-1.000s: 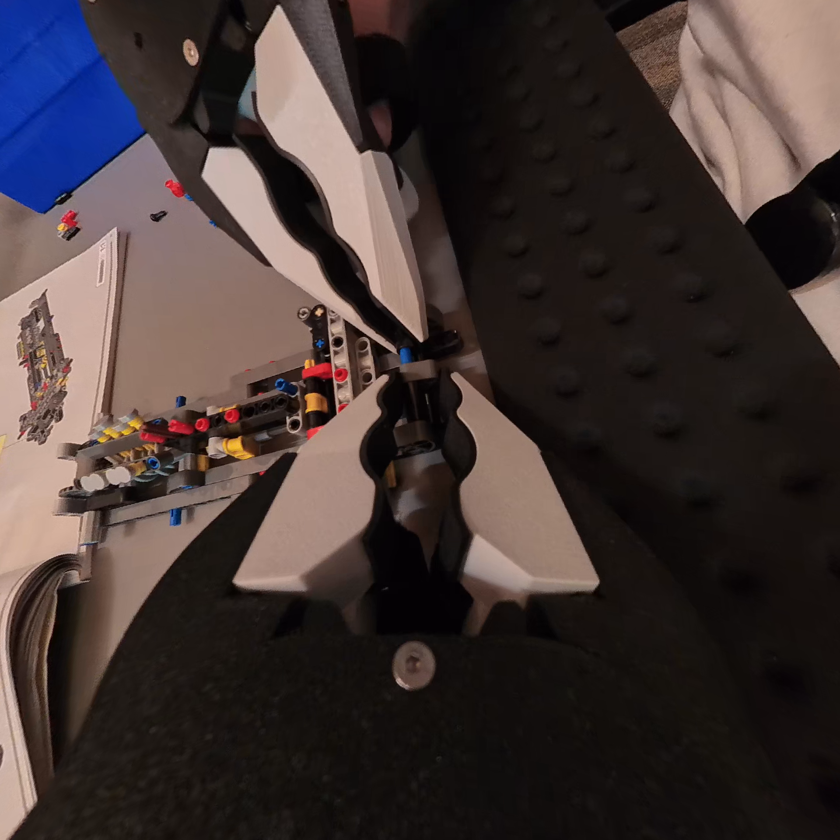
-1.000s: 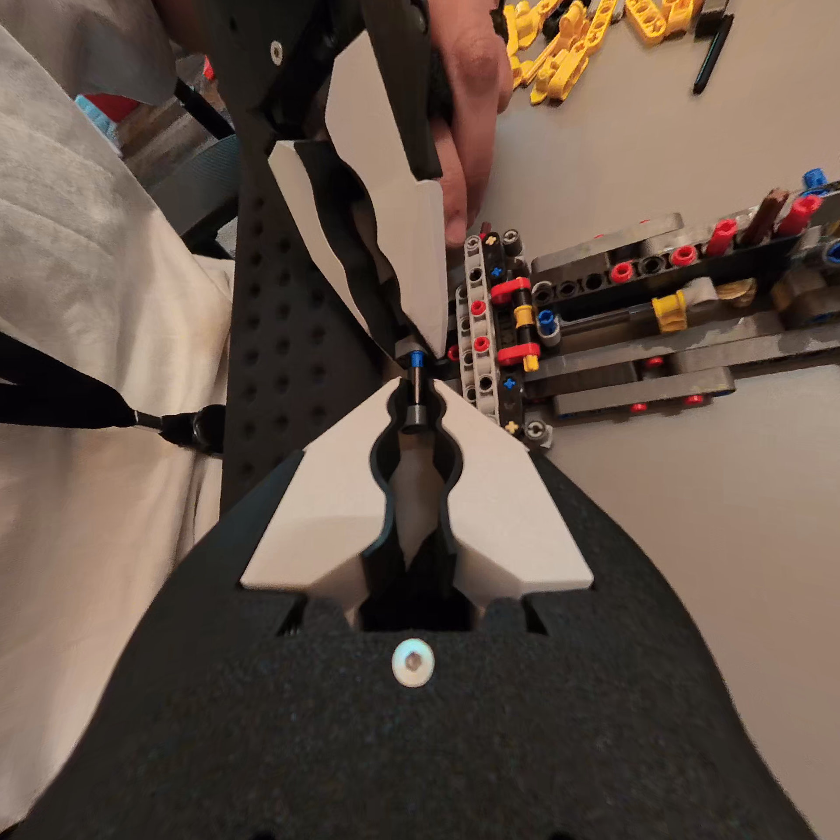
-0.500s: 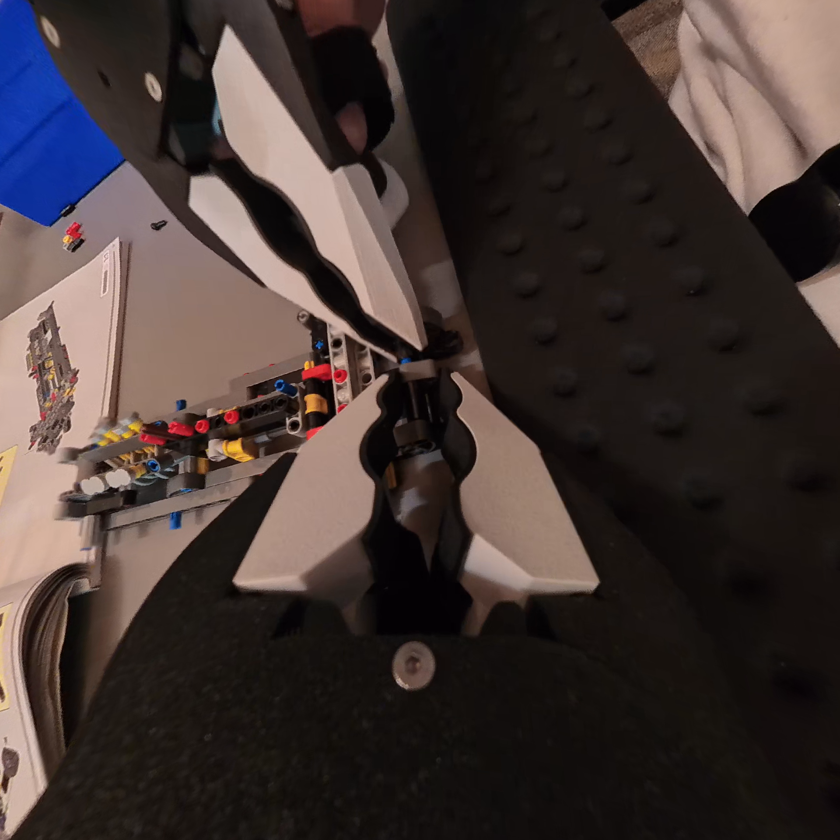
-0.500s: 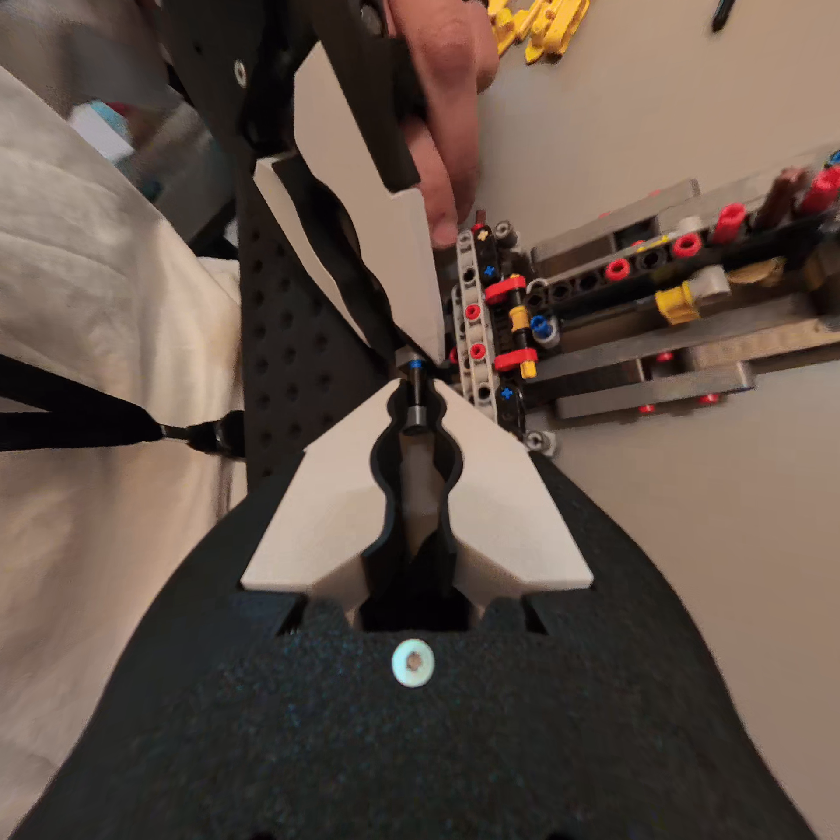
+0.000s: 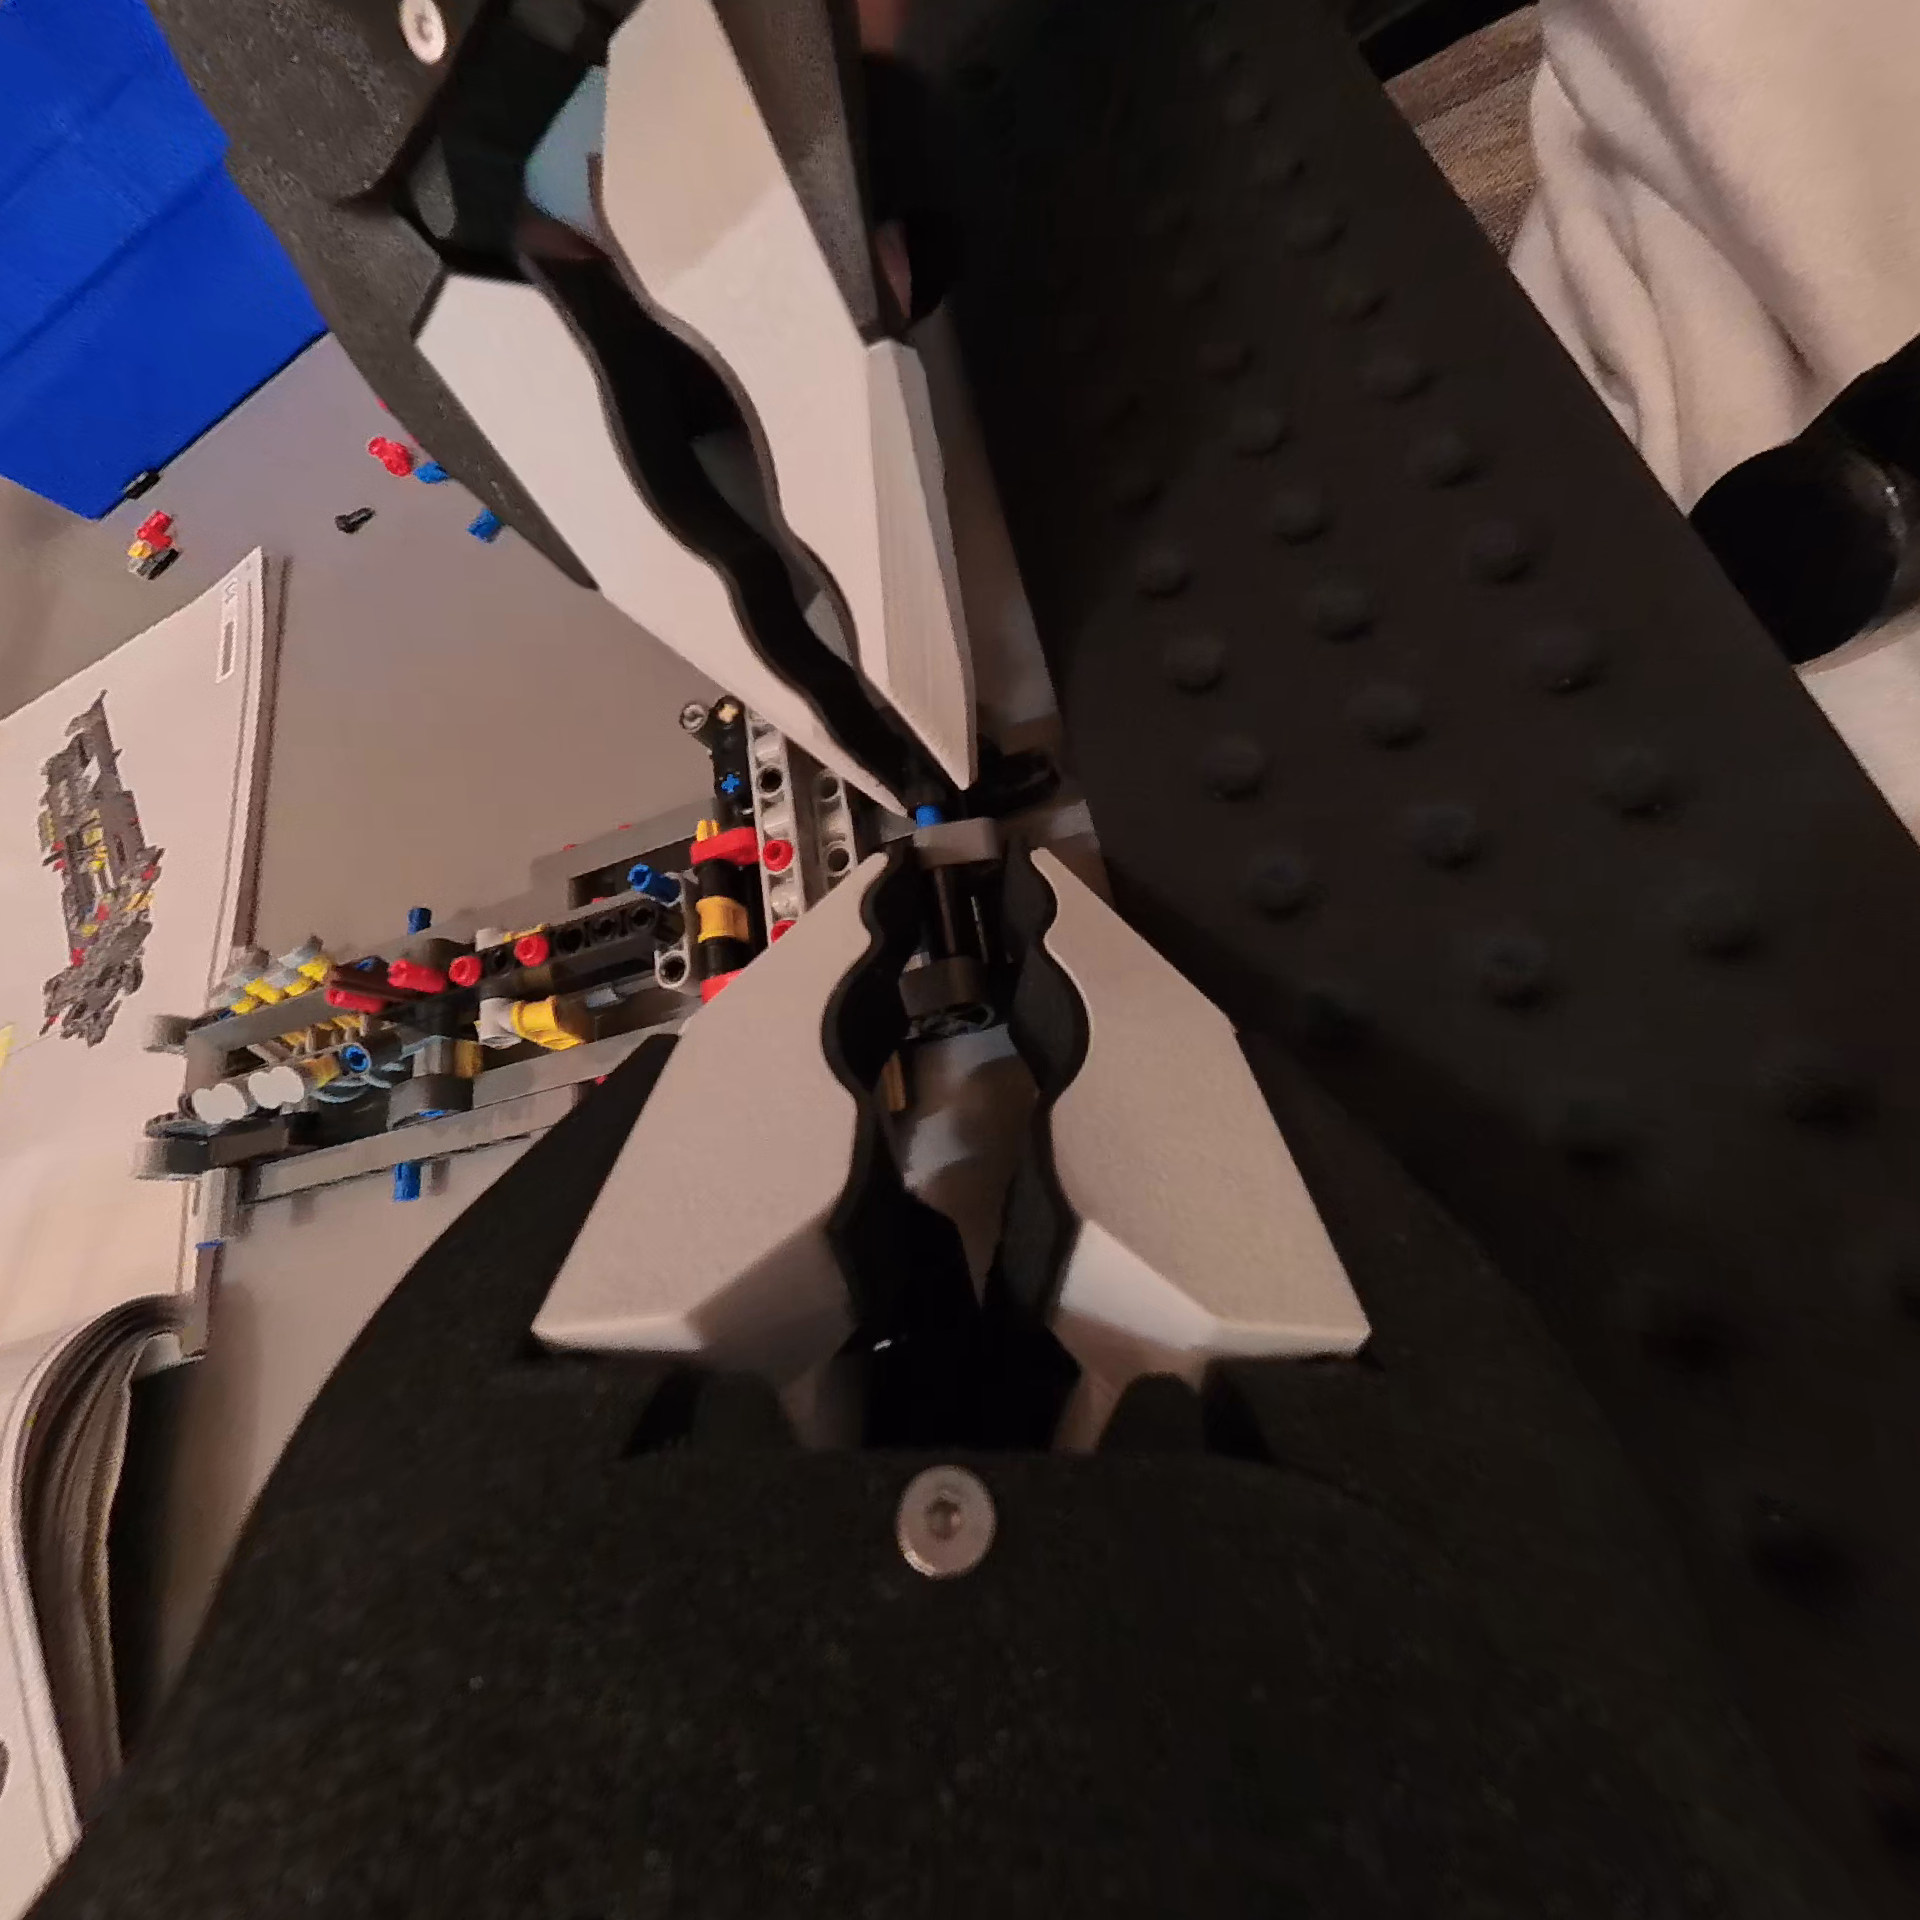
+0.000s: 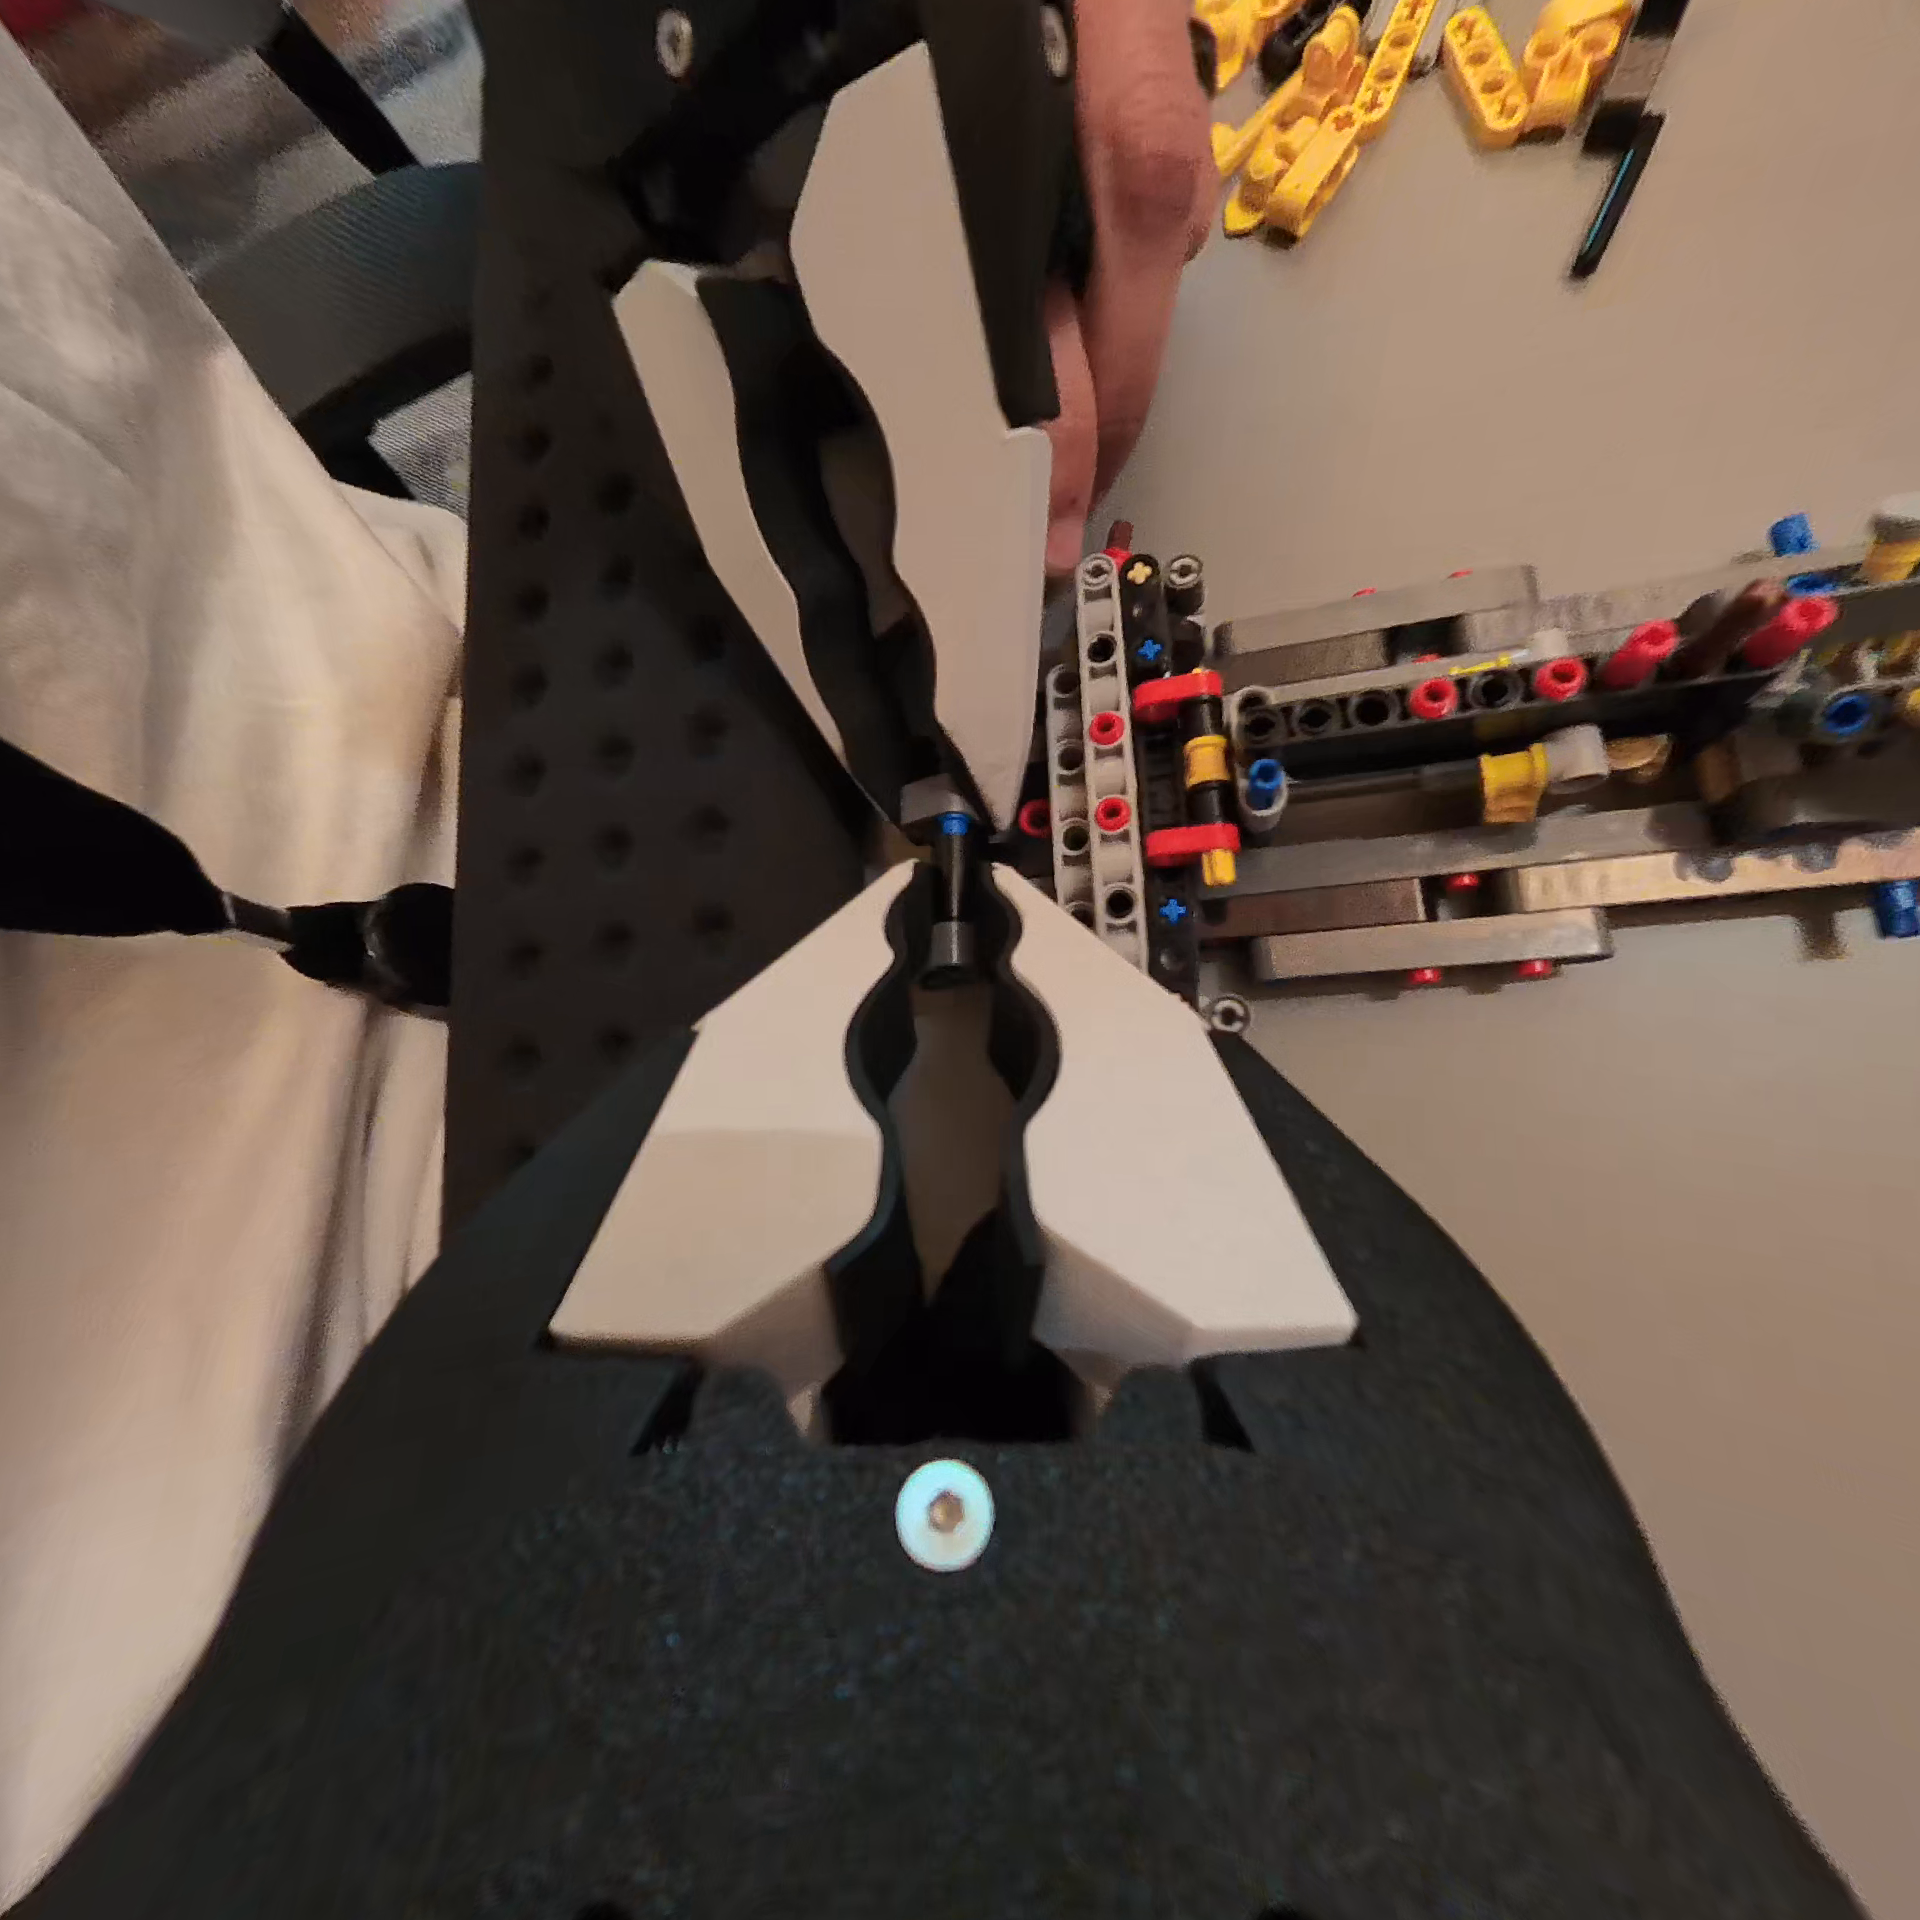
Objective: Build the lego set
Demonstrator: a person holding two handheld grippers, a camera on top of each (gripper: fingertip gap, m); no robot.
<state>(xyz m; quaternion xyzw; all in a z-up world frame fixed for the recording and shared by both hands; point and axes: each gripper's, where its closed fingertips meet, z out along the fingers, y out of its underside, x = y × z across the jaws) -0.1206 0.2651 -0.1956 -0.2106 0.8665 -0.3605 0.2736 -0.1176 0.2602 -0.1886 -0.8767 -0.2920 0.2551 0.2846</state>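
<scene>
Beige tabletop (image 6: 1558, 1351) underlies a pin-joining step. My right gripper (image 6: 951, 883) is clamped on a black axle pin (image 6: 948, 914); my left gripper (image 5: 956, 862) is clamped on a small grey connector (image 5: 954, 837). Both meet tip to tip. Next, I judge, pin must press squarely into connector. Beyond lies the lego chassis (image 6: 1455, 790), then loose yellow parts (image 6: 1382, 94).

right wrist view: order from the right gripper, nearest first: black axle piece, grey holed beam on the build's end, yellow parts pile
1. black axle piece: between the right gripper fingertips, blue pin at its far end.
2. grey holed beam: just right of the tips, on the near end of the build.
3. yellow parts pile: far, upper right on the table.
</scene>
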